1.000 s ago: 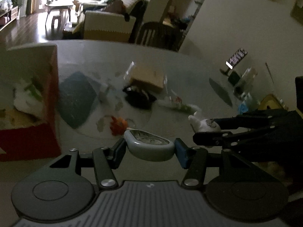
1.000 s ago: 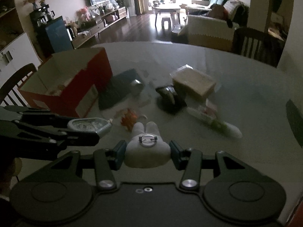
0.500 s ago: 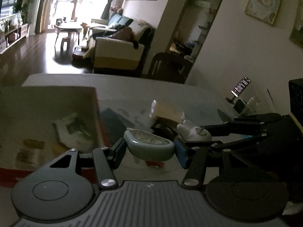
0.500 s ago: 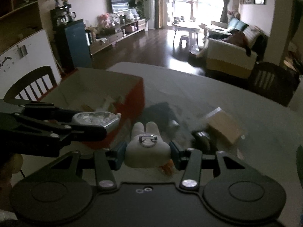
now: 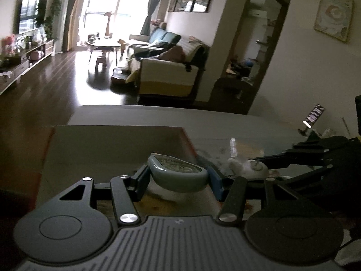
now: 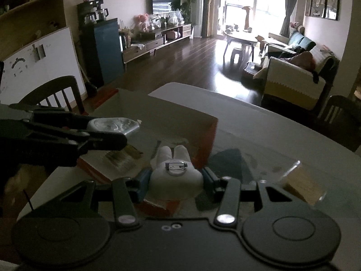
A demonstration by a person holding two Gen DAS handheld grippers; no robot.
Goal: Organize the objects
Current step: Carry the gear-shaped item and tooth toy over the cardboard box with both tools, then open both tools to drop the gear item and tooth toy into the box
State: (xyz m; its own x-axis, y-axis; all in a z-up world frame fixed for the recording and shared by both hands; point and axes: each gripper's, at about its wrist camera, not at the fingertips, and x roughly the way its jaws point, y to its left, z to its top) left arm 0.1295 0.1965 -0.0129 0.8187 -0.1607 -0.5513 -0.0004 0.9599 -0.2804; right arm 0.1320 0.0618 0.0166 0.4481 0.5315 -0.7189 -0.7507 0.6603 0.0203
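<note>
Both grippers have come up off the desk and swung over toward the red box; a second ago the scattered items lay ahead of them, and now the box's open top fills the space in front.

On the left, the left gripper has its jaws closed on a pale grey-green oval case, which hangs above the red box, the cardboard floor showing just beneath and ahead of the jaws. To its right, the right gripper has its jaws clamped on a white bunny toy with a small pin on its back, poised over the box's near right corner, with the red wall just ahead. Further right on the desk lies a tan wrapped block, not yet collected.

This looks like the drop-off step. Next, I'd say, each gripper wants lowering inside the walls before the jaws part.
</note>
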